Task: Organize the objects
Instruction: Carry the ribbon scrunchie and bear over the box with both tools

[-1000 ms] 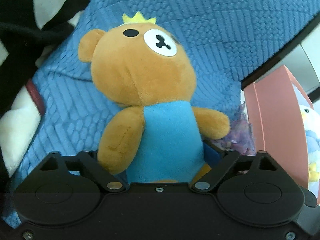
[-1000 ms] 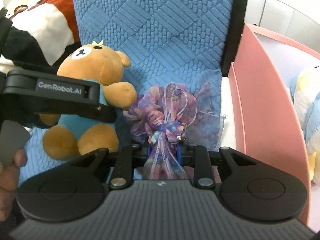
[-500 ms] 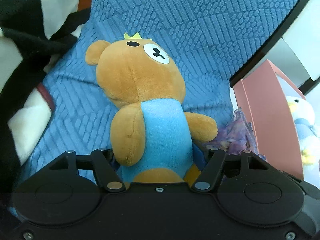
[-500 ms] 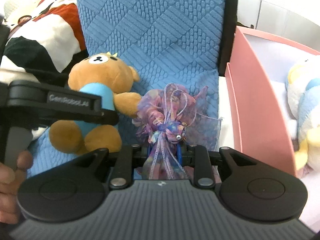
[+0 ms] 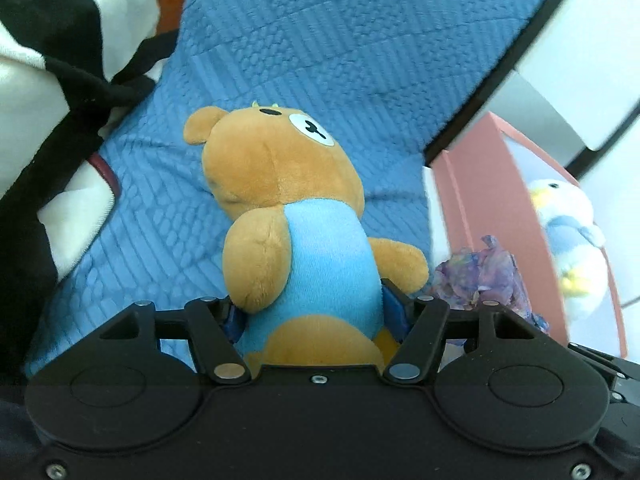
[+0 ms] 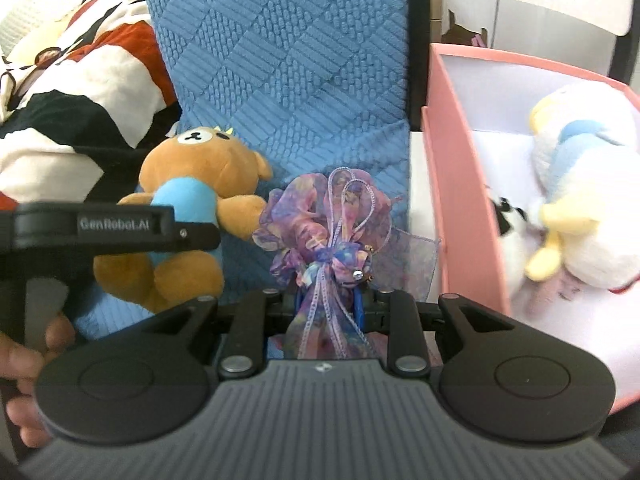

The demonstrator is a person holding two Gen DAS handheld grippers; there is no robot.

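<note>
My left gripper is shut on a brown teddy bear in a blue shirt, gripped at its lower body and held above the blue quilted cover. The bear and the left gripper also show in the right wrist view. My right gripper is shut on a purple organza gift pouch with ribbons, also in the left wrist view. A pink box stands to the right, with a white and blue plush duck inside.
A black, white and red patterned blanket lies to the left of the blue cover. The pink box with the duck shows at right in the left wrist view. White furniture with black edges stands behind.
Both grippers have lifted and pulled back with the bear and the pouch, which now look smaller against the cover. More of the pink box's inside has come into view on the right.
</note>
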